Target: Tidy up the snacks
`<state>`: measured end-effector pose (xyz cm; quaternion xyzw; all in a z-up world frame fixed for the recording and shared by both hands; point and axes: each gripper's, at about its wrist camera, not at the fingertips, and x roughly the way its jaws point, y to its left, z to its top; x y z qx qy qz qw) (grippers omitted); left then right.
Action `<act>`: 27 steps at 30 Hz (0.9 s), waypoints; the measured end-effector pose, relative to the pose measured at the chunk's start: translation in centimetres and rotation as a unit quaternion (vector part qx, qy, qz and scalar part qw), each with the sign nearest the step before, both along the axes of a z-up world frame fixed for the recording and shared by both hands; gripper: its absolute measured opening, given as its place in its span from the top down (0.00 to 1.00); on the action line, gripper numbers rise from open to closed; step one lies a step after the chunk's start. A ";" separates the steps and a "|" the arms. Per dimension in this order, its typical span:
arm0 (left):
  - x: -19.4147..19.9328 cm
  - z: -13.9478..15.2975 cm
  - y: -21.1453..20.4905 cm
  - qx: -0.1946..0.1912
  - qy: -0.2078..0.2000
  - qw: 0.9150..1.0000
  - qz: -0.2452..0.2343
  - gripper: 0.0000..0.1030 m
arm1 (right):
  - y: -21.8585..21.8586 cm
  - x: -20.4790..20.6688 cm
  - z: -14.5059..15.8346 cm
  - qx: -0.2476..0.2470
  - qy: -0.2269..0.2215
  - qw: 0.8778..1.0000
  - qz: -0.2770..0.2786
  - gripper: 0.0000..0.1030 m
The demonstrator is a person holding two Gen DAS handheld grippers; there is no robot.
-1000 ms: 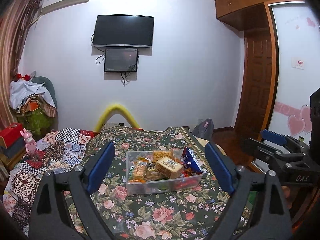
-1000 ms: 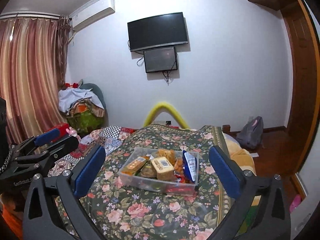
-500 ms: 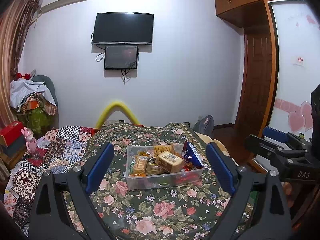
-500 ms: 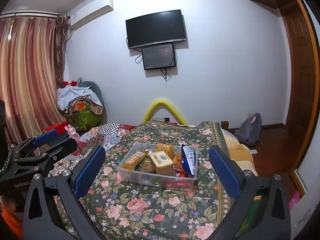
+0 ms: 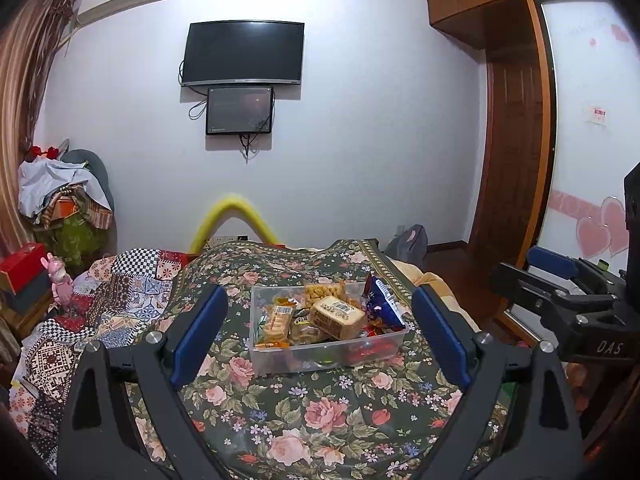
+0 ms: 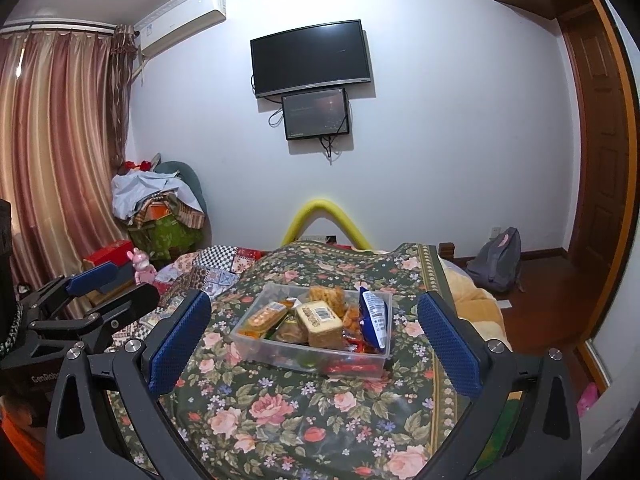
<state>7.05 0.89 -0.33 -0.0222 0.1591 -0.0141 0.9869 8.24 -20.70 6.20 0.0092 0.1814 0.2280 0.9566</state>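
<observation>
The lower layer of snacks in the clear plastic bin (image 5: 326, 354) shows only as red and green shapes through its wall; these cannot be identified or counted. Print on the wrappers is too small to read. Both gripper bodies are cut off at the lower frame edge.

The bin rests on the floral bedspread (image 5: 304, 412), ahead of both grippers and touching neither. The left gripper (image 5: 320, 338) has its two blue pads spread wide, with nothing between them. The right gripper (image 6: 314, 338) is likewise spread wide and holds nothing.

Count: one bin. Distinct on top: one tan barcoded loaf pack (image 5: 338, 316), one blue packet (image 5: 382, 304) standing on edge at the bin's right end, and one orange biscuit pack (image 5: 276, 320).
</observation>
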 end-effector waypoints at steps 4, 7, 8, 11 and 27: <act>0.0 0.1 0.1 -0.002 0.000 1.000 0.001 0.09 | 0.0 -0.1 0.0 -0.001 0.000 1.000 0.000 0.00; -0.1 0.0 0.1 -0.004 0.001 1.000 0.001 0.09 | -0.1 -0.1 0.0 -0.002 0.000 1.000 -0.001 0.00; 0.0 0.0 0.1 -0.004 0.001 1.000 0.001 0.09 | -0.1 -0.1 0.1 -0.002 -0.001 1.000 -0.002 0.00; 0.0 0.0 0.1 -0.003 0.001 1.000 -0.001 0.09 | -0.2 -0.1 0.0 -0.002 -0.001 1.000 -0.002 0.00; -0.2 0.3 0.1 -0.009 0.001 1.000 -0.007 0.09 | -0.4 -0.1 0.5 -0.003 -0.007 1.000 -0.004 0.00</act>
